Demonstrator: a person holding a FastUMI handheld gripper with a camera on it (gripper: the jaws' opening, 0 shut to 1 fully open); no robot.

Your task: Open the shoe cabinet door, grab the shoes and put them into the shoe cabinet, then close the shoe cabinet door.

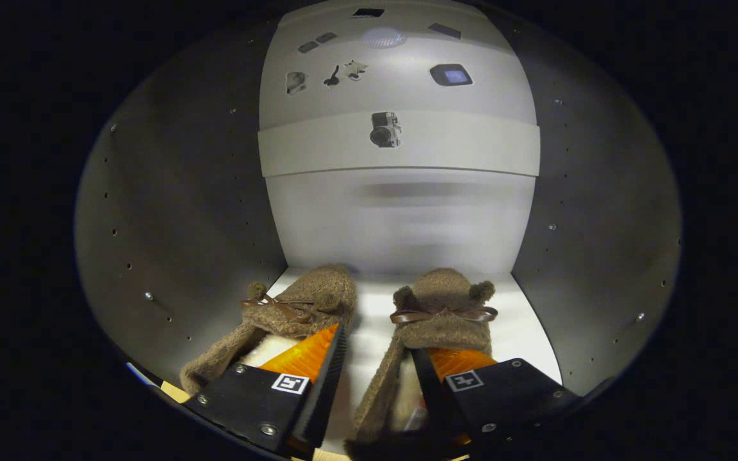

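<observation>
Gripper view, lower centre: tool (375,378) reaching into the pale grey shoe cabinet (183,211), fingers (318,384) spread apart, each dipping into the open heel of a different slipper, pressing outward or simply resting there; cannot tell which. No clamp across a single thing.

Left of centre, just ahead of the left finger: fuzzy brown knitted slipper with a thin brown ribbon bow and small pompoms (292,307), toe pointing at the back wall, angled slightly toward the left side panel. Right of centre: matching brown fuzzy slipper with its own ribbon bow (442,307), toe also aimed at the back, lying straighter. Both resting on the white cabinet floor (369,320), side by side, a narrow strip of floor between them. Cream lining showing inside the heels.

Upper centre: light back panel (401,218) with a wide horizontal band carrying small dark stickers.

Risks, as a judgement: pulling back with fingertips still hooked inside the soft openings likely to drag one or both slippers out toward the front edge. Left slipper near the side panel, so liable to twist further. Heels left protruding over the front lip likely to block the door from closing fully. Soft fabric prone to snagging on the finger edges.
</observation>
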